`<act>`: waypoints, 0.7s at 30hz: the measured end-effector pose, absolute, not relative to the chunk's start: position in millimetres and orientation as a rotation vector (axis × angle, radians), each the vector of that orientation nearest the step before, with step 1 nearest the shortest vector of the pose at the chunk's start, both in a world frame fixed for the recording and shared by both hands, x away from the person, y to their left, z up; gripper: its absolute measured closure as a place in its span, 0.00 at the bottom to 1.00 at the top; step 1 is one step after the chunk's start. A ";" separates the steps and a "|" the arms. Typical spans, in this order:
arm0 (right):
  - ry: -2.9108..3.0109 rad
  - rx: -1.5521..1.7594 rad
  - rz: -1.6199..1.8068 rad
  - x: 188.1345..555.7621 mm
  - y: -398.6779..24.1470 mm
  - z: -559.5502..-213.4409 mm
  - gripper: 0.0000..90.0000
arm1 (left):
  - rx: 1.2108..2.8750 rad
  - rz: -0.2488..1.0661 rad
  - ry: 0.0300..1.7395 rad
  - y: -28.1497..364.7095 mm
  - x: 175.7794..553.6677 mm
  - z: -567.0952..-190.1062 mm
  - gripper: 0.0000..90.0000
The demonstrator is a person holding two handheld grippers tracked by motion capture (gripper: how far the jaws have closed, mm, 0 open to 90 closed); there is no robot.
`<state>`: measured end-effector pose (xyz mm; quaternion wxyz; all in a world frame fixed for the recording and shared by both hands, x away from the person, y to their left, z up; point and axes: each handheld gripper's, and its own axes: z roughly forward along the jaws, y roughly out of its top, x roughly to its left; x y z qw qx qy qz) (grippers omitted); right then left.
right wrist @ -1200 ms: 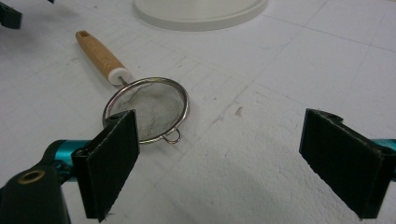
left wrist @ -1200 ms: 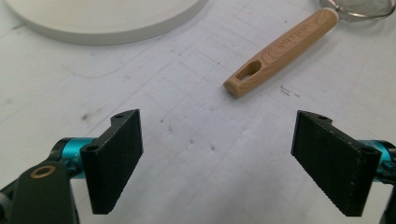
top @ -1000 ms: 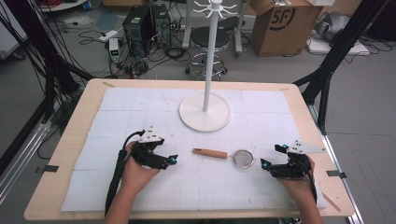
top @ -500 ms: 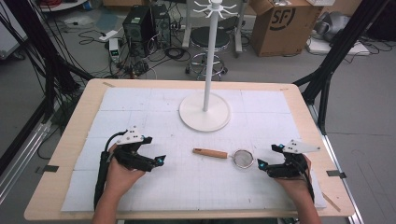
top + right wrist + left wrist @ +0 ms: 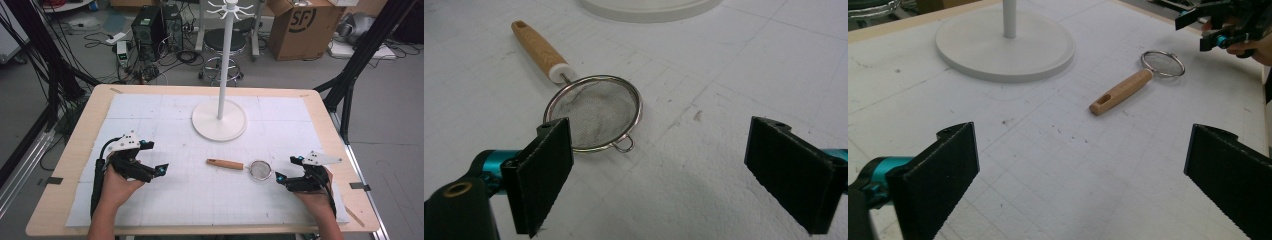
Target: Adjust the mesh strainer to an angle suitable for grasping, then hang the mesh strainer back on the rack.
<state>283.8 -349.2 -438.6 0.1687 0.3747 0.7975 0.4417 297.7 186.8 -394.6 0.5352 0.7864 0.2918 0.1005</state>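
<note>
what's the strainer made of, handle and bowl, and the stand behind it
Strainer: the handle looks like light, matt wood with visible grain and a white collar; the bowl is fine metal mesh in a shiny wire rim, likely steel. Stand: smooth matt white, probably painted metal or plastic; which one is unclear.

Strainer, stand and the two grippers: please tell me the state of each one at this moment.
Strainer: lying flat on the mat, free, wooden handle toward the left gripper, mesh near the right gripper.
Stand: upright, nothing seen on its hooks.
Left gripper: open, empty; its jaws have just been opening.
Right gripper: open, empty, beside the mesh, not touching.
</note>
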 end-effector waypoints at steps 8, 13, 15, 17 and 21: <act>2.278 1.064 1.259 283.1 -346.3 -437.2 0.12 | 1.901 0.249 0.695 184.6 300.0 -395.8 0.02; 2.281 1.049 1.270 287.6 -341.7 -433.0 0.12 | 1.913 0.242 0.686 184.1 300.1 -396.3 0.02; 2.289 1.036 1.278 290.6 -338.3 -430.0 0.12 | 1.910 0.239 0.692 184.4 300.8 -396.6 0.02; 2.308 1.019 1.271 293.7 -333.2 -425.5 0.12 | 1.915 0.244 0.696 184.2 299.9 -396.7 0.02; 2.355 0.967 1.244 300.1 -321.2 -415.7 0.12 | 1.909 0.241 0.687 183.2 298.5 -396.5 0.02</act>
